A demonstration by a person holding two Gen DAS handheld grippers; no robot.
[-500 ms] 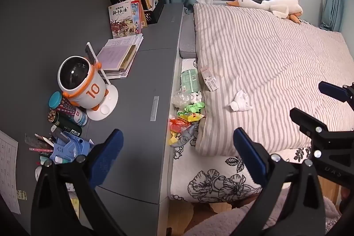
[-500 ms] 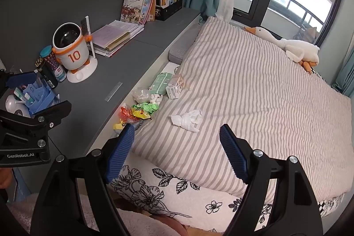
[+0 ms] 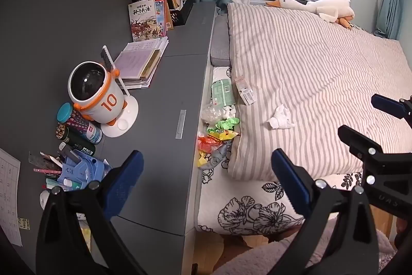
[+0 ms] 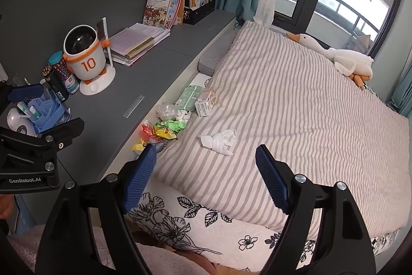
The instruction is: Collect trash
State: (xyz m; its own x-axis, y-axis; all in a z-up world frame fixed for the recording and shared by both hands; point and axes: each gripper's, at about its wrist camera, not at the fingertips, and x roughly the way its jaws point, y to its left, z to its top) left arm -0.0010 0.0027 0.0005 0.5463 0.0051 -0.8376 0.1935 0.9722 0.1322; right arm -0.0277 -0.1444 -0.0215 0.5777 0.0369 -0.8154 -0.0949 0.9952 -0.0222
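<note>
A crumpled white tissue (image 3: 280,117) (image 4: 219,141) lies on the striped duvet. Beside the duvet's left edge lie a small carton (image 3: 244,93) (image 4: 205,101), a green packet (image 3: 222,92) (image 4: 189,94), a clear plastic wad (image 3: 212,113) (image 4: 165,110) and colourful wrappers (image 3: 219,135) (image 4: 161,132). My left gripper (image 3: 206,183) hangs open over the near end of the grey ledge and the bed's edge, nothing between its fingers. My right gripper (image 4: 204,177) is open above the duvet's near corner, short of the tissue, holding nothing.
A grey ledge (image 3: 164,135) runs along the bed with a white robot-shaped bin (image 3: 96,92) marked 10, pen holders (image 3: 77,169), a stack of books (image 3: 140,63) and a book rack. A plush goose (image 3: 316,7) lies at the far end. The floral sheet (image 4: 195,228) hangs at the near edge.
</note>
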